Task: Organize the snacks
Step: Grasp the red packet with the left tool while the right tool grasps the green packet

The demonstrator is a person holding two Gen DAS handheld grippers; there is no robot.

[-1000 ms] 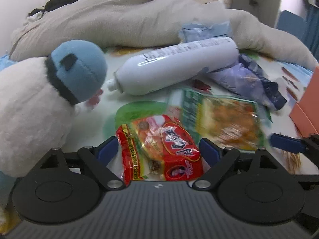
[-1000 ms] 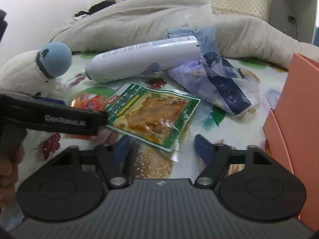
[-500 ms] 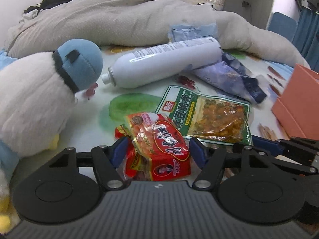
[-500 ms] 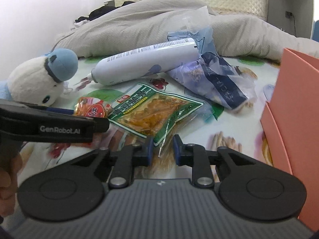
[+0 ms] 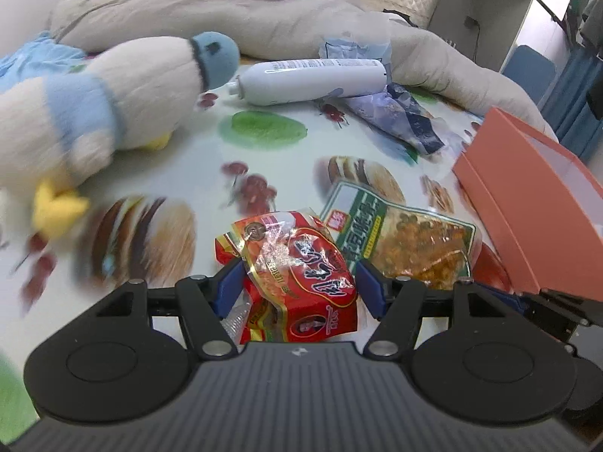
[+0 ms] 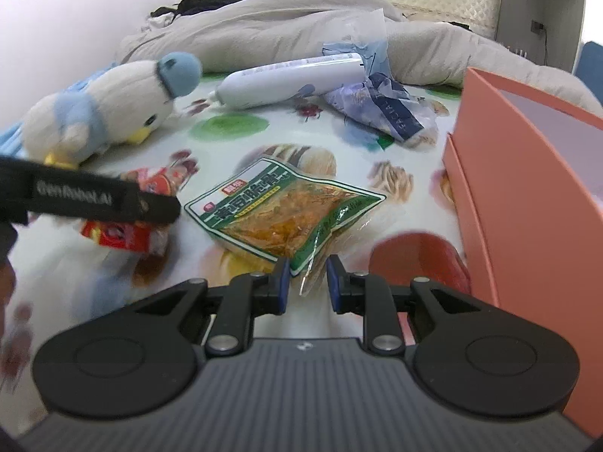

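My left gripper (image 5: 299, 286) is shut on a red snack packet (image 5: 301, 275) and holds it above the printed sheet. The packet also shows in the right wrist view (image 6: 124, 231), partly hidden behind the left gripper's body. My right gripper (image 6: 308, 282) is shut on the near corner of a green snack packet (image 6: 286, 211) with orange contents and holds it lifted. The green packet also shows in the left wrist view (image 5: 407, 237). An open salmon-pink box (image 6: 527, 196) stands to the right, seen too in the left wrist view (image 5: 535, 196).
A plush duck (image 5: 105, 113) lies at the left. A white bottle (image 5: 312, 81) lies on its side at the back. A crumpled blue-purple bag (image 5: 399, 120) lies beside it. A beige blanket (image 5: 264, 11) is heaped behind.
Both grippers have pulled back and risen with their packets. The right gripper closed on the green packet's corner. The bottle and the plush now look farther off.
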